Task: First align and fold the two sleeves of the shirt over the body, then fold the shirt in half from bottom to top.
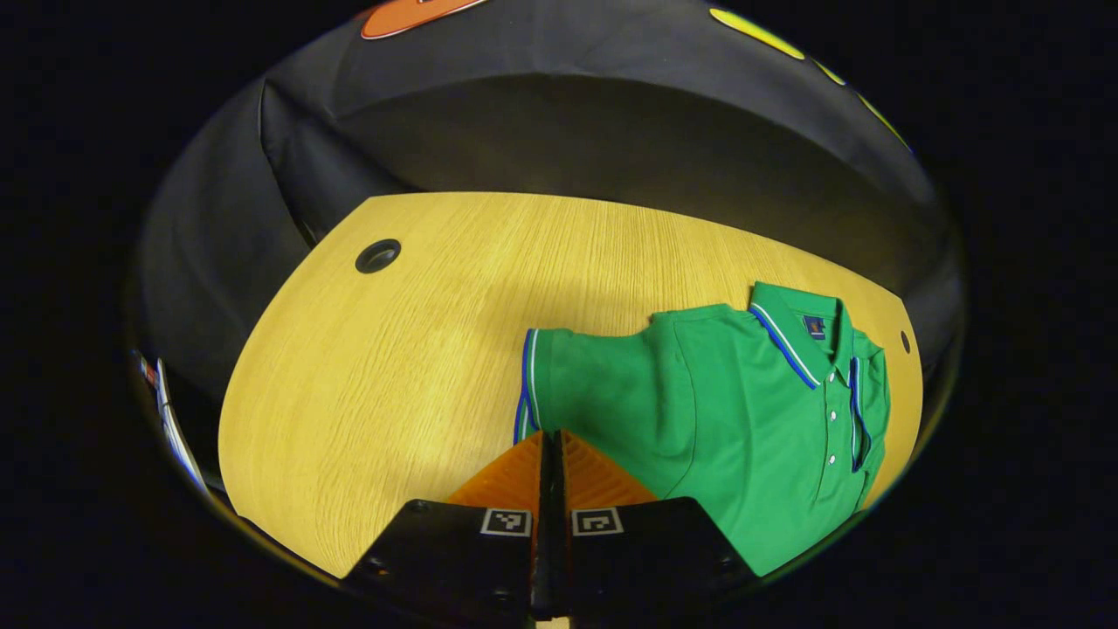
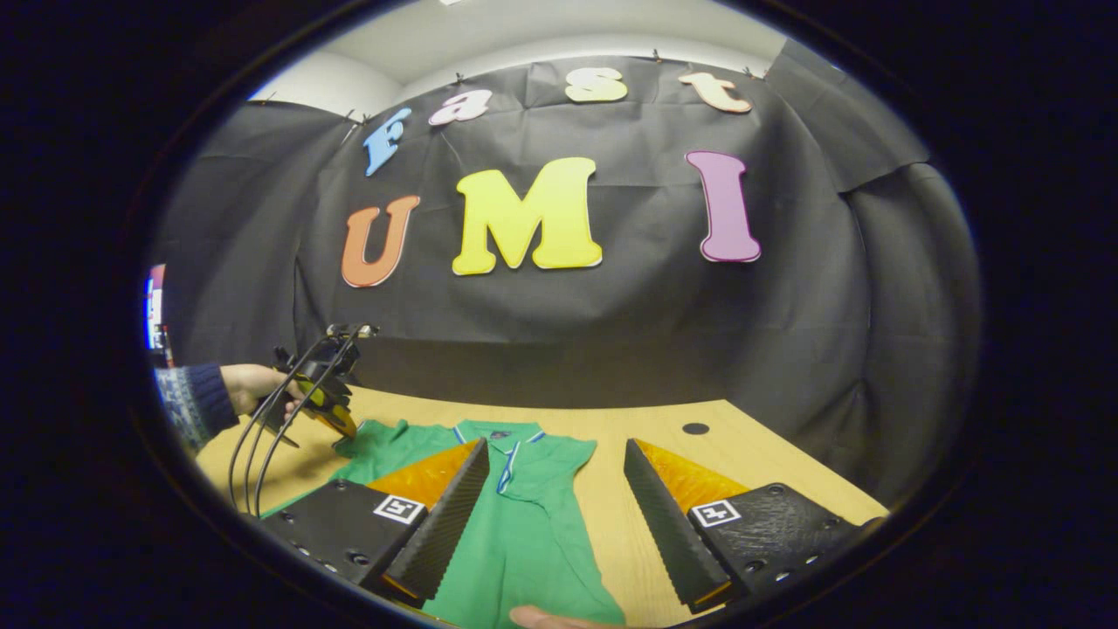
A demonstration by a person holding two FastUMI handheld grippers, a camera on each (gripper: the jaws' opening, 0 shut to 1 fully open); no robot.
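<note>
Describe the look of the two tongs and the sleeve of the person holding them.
Both tongs, left and right, have black bodies bearing square black-and-white markers, and wedge-shaped fingers with ribbed inner faces. Thin black cables loop from the left one. The person's sleeve is dark blue knit with a paler pattern.

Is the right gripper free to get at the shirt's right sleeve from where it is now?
Probably yes. The right gripper is open above the shirt, and nothing lies between it and the sleeve on the bare table. The left gripper is off at the other sleeve.

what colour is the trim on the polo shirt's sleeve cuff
Blue and white stripes on the green polo shirt's sleeve cuff, clearest in the left gripper view.
</note>
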